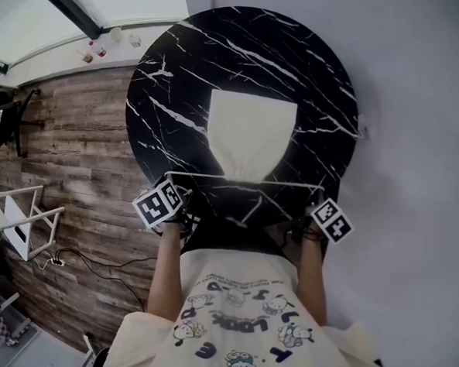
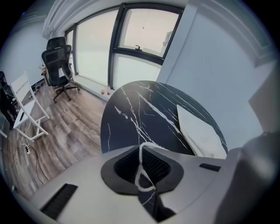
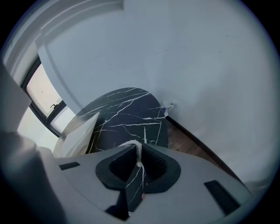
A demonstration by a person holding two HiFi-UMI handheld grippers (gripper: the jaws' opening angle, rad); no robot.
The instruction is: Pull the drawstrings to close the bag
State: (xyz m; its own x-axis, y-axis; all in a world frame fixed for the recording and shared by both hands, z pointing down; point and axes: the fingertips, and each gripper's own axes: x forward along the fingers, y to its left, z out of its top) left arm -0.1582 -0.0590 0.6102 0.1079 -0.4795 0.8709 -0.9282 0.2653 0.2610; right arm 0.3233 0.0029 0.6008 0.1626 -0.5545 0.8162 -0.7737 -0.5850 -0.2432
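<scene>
A cream drawstring bag (image 1: 251,131) lies on the round black marble table (image 1: 168,74), its gathered mouth toward me. Two white drawstrings stretch taut from the mouth, one to each side. My left gripper (image 1: 185,195) sits at the table's near left edge, shut on the left drawstring (image 2: 141,162), whose loop shows between the pads. Over at the near right edge, my right gripper (image 1: 314,201) is shut on the right drawstring (image 3: 138,155). The bag (image 2: 199,131) shows to the right in the left gripper view. The bag (image 3: 78,134) is to the left in the right gripper view.
A wooden floor (image 1: 74,173) lies to the left of the table, with a white folding rack (image 1: 19,223) and cables on it. An office chair (image 2: 57,65) stands by the window. A pale wall (image 1: 410,90) runs close along the table's right side.
</scene>
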